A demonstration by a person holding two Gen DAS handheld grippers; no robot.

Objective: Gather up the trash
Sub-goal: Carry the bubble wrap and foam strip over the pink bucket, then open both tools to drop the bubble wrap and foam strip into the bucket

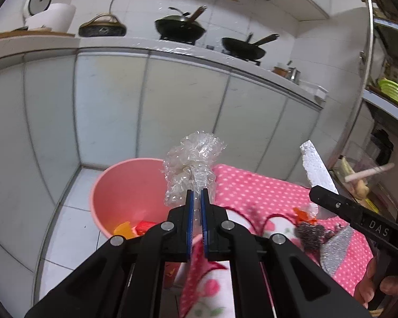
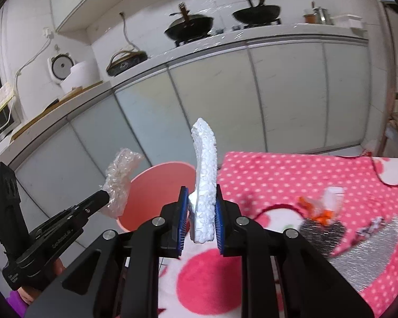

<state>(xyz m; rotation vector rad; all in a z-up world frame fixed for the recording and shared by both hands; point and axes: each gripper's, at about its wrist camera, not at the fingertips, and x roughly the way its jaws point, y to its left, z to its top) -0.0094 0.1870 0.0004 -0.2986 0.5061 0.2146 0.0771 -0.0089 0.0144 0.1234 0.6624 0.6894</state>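
- Left gripper: blue pads clenched tight on a crumpled wad of clear plastic wrap, thin enough to let the jaws nearly meet; wad poking up toward 12 o'clock from the tips.
- Right gripper: jaws clamped across the lower part of a curved strip of white foam, held upright and pointing to 12 o'clock, likely gripped low for a clean drop.
- Pink bin on the floor, at 10 o'clock from the left jaws and at 11 o'clock just behind the right jaws; orange and red scraps already at the bottom.
- Both pieces of trash raised near the bin's mouth, judged ready for release into it.
- Pink polka-dot cloth from 1 to 4 o'clock of the right jaws, with more litter waiting: an orange-and-white wrapper and a silvery sheet.
- Kitchen counter beyond at 12 o'clock, with two black woks and a white rice cooker.
- Readable writing: "DAS" on the right gripper's body in the left view; small lettering on the left gripper's side in the right view too blurred to read.
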